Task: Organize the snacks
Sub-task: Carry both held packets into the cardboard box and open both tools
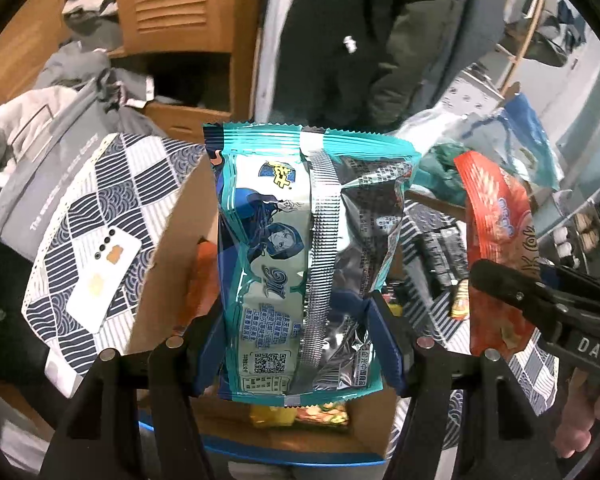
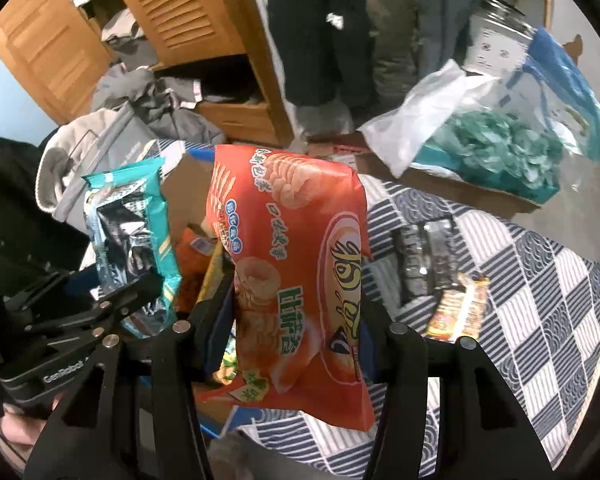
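Wooden louvred wardrobe (image 2: 188,4) at rear, dark coats (image 2: 328,28) hanging right of it, crumpled grey clothing (image 2: 148,100) heaped below its doors.

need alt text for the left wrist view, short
The left gripper holds a teal snack bag upright above an open cardboard box. At the right edge, the right gripper holds an orange snack bag.
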Demonstrator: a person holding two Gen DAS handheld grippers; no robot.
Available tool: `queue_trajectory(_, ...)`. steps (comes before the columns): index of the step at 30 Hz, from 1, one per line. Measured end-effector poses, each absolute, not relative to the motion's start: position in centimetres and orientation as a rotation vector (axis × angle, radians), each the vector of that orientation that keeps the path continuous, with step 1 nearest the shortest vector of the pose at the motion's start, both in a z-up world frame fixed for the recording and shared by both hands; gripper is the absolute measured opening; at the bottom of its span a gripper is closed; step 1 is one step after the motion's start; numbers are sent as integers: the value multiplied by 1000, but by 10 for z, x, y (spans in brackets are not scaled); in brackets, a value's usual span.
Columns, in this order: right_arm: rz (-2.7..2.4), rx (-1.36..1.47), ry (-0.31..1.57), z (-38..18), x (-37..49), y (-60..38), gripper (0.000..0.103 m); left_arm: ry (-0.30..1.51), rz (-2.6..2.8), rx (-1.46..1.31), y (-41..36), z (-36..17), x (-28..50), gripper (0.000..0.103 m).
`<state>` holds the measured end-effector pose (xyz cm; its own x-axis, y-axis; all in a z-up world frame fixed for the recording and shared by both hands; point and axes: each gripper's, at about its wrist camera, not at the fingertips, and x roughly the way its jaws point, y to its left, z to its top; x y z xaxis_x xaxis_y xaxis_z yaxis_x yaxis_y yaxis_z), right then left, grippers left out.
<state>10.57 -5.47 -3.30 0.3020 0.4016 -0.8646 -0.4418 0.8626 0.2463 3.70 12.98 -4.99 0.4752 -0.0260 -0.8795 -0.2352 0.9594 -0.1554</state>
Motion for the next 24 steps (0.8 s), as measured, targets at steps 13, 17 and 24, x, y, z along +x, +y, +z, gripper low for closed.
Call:
queue_trajectory(13, 613, -74, 1184, -50, 110, 1, 52, 1153, 215, -276, 168, -88, 37, 66)
queue_trajectory(17, 626, -91, 1196, -56, 107, 14, 52, 1193, 223, -316, 177, -96, 33, 67)
queue_trajectory(24, 643, -107, 1221, -64, 103, 29, 54, 1184, 245, -332, 185, -87, 22, 76)
